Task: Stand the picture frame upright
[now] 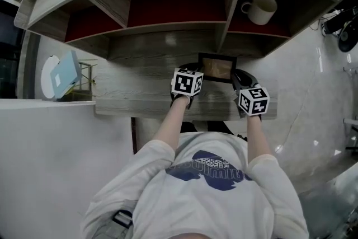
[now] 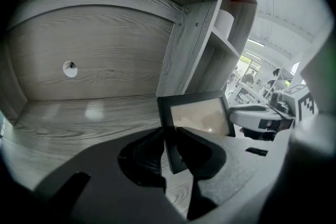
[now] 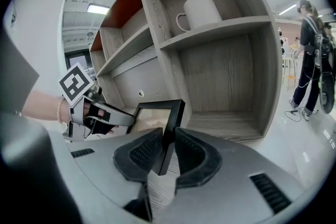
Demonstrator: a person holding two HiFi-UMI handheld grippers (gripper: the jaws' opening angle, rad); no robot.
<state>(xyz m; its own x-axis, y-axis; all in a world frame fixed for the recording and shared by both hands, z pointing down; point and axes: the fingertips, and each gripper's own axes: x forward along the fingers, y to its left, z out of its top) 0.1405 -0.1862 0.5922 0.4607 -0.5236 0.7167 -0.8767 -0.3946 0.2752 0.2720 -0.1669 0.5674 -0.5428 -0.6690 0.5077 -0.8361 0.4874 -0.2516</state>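
A black picture frame (image 1: 217, 67) with a pale picture stands tilted on the wooden desk (image 1: 140, 98), in front of the shelf unit. My left gripper (image 1: 194, 71) is shut on its left edge; in the left gripper view the frame (image 2: 197, 118) sits clamped between the dark pads. On the frame's right edge my right gripper (image 1: 237, 76) is shut, and the right gripper view shows that edge (image 3: 170, 131) pinched between the ribbed pads (image 3: 144, 153). The left gripper (image 3: 92, 113) shows there too, at the frame's far side.
A white mug (image 1: 261, 8) sits in the right shelf compartment above the frame, seen also as the mug (image 3: 198, 12) in the right gripper view. A wire rack with a pale blue board (image 1: 67, 74) stands at the desk's left end. A person (image 3: 311, 65) stands far right.
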